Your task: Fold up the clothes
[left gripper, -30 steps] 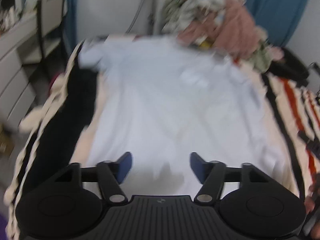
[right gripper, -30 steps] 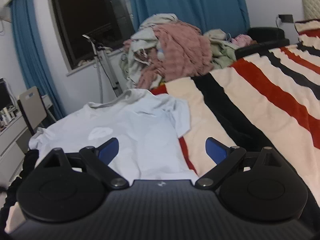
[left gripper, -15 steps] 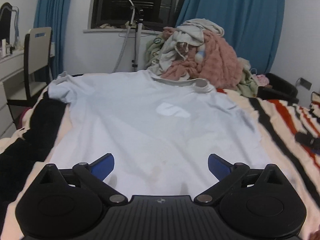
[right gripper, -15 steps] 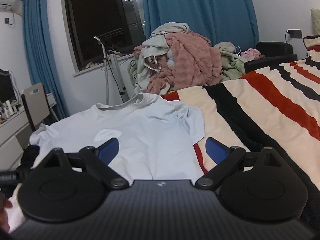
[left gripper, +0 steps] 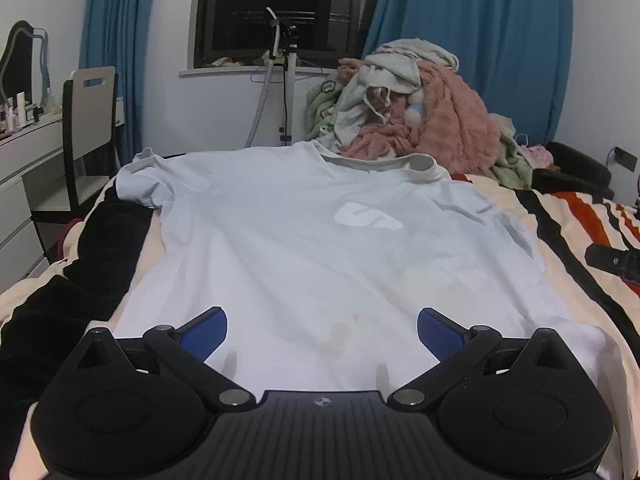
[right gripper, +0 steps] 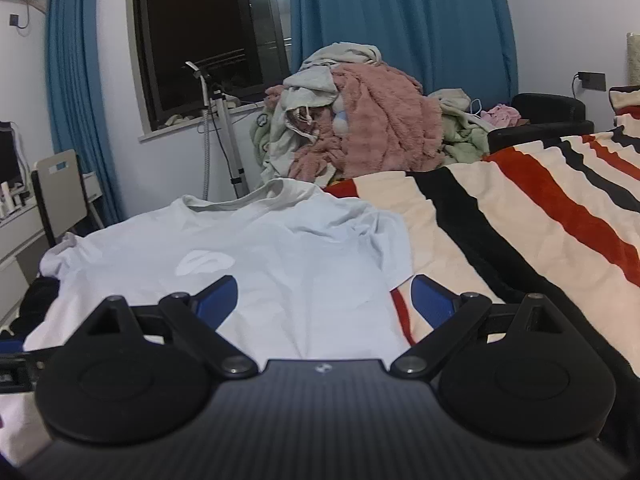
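Observation:
A pale blue T-shirt (left gripper: 304, 240) lies spread flat on the striped bed, collar at the far end, a white logo on its chest. It also shows in the right wrist view (right gripper: 280, 256). My left gripper (left gripper: 322, 330) is open and empty, just above the shirt's near hem. My right gripper (right gripper: 324, 298) is open and empty, over the shirt's right side near its hem. Part of the right gripper (left gripper: 612, 260) shows at the right edge of the left wrist view.
A striped blanket (right gripper: 540, 216) in red, black and cream covers the bed. A heap of clothes with a pink fleece (left gripper: 420, 116) is piled past the collar. A chair (left gripper: 90, 120) and white desk stand at the left. A garment steamer pole (left gripper: 288, 80) stands by the window.
My left gripper has opened wider and levelled out, now viewing the shirt from low at the hem. My right gripper stayed open and shifted slightly; the shirt lies still.

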